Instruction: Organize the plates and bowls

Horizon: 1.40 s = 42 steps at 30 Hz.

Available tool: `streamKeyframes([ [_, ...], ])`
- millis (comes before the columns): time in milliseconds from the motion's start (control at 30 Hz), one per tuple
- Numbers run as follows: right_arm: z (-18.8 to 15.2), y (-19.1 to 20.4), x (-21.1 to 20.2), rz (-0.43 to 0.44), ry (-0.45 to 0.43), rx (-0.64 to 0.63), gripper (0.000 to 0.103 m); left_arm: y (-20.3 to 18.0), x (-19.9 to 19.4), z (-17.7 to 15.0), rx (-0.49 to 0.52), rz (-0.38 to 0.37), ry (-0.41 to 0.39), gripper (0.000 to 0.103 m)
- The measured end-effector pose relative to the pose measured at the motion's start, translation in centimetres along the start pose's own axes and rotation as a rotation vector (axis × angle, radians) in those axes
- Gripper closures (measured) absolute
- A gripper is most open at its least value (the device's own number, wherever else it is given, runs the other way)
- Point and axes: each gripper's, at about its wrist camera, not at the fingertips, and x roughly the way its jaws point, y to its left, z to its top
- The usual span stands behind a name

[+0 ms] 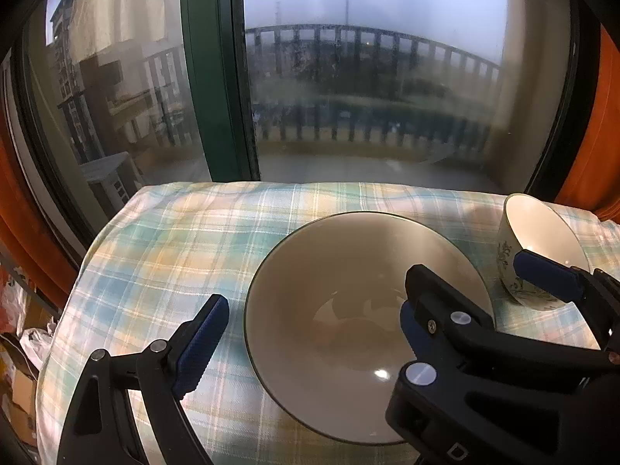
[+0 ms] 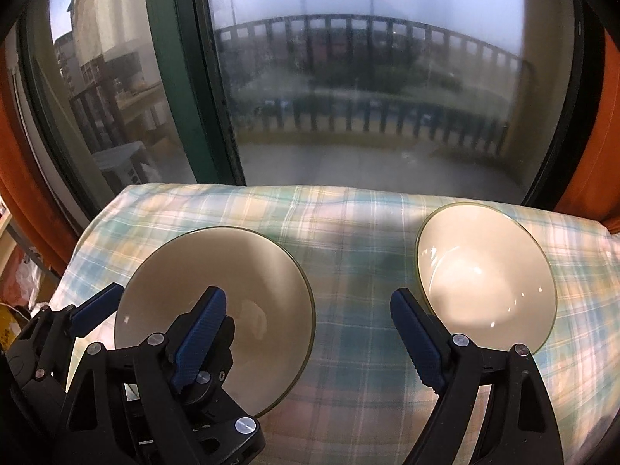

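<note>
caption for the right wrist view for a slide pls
Open right gripper above plaid cloth, between a shallow plate and a cream bowl.

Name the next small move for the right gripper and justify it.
Probably ease the right gripper rightward so its open jaws straddle the near rim of the small bowl. That bowl sits apart from the wide bowl on the checked cloth, and nothing is gripped.

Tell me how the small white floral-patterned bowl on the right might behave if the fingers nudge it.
The small white floral-patterned bowl looks glazed ceramic, so probably rigid, slippery and chippable. It appears to sit tilted on the soft checked cloth, so a nudge could well rock or tip it. Its narrow base suggests it may roll sideways.
</note>
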Motion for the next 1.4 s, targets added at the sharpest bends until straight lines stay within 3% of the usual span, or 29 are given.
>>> streamKeyframes([
  [133, 0.0, 0.0, 0.3, -0.009, -0.006, 0.008, 0.014, -0.1, 0.4, -0.1, 0.003, 0.016, 0.002, 0.011],
  [167, -0.1, 0.0, 0.4, -0.015, -0.004, 0.013, 0.014, -0.1, 0.6, -0.2, 0.009, 0.053, -0.002, 0.01],
  [233, -0.1, 0.0, 0.6, -0.058, -0.005, 0.009, 0.014, 0.1, 0.7, -0.2, 0.002, 0.055, -0.005, 0.017],
  [267, -0.1, 0.0, 0.6, -0.054, -0.016, 0.002, 0.014, 0.1, 0.7, -0.1, -0.001, 0.064, 0.006, 0.027],
  [333, -0.1, 0.1, 0.5, -0.047, -0.026, -0.01, 0.017, 0.0, 0.9, -0.1, 0.003, 0.058, 0.01, 0.032],
  [367, -0.1, 0.2, 0.5, -0.049, -0.031, -0.014, 0.021, 0.1, 1.0, -0.1, 0.002, 0.065, 0.014, 0.039],
  [400, 0.0, 0.2, 0.5, -0.05, -0.03, -0.019, 0.033, 0.1, 1.3, -0.2, 0.001, 0.071, 0.02, 0.05],
  [533, 0.0, 0.4, 1.7, -0.012, 0.037, -0.033, 0.061, 0.5, 2.2, -0.5, -0.026, 0.046, 0.07, 0.068],
  [633, -0.3, 0.2, 2.0, 0.033, 0.061, -0.014, 0.077, 0.4, 2.1, -0.7, -0.01, 0.058, 0.061, 0.071],
  [733, -0.4, 0.5, 1.8, 0.017, 0.061, -0.036, 0.08, 0.3, 1.9, -0.7, -0.006, 0.061, 0.063, 0.071],
  [1000, -0.9, 0.4, 0.8, 0.007, 0.089, -0.062, 0.08, 0.0, 0.9, -1.5, -0.02, 0.044, 0.089, 0.071],
  [1400, -2.9, 0.5, -4.2, -0.002, 0.058, -0.102, 0.08, -0.8, -3.9, -3.1, -0.03, 0.052, 0.039, 0.071],
])
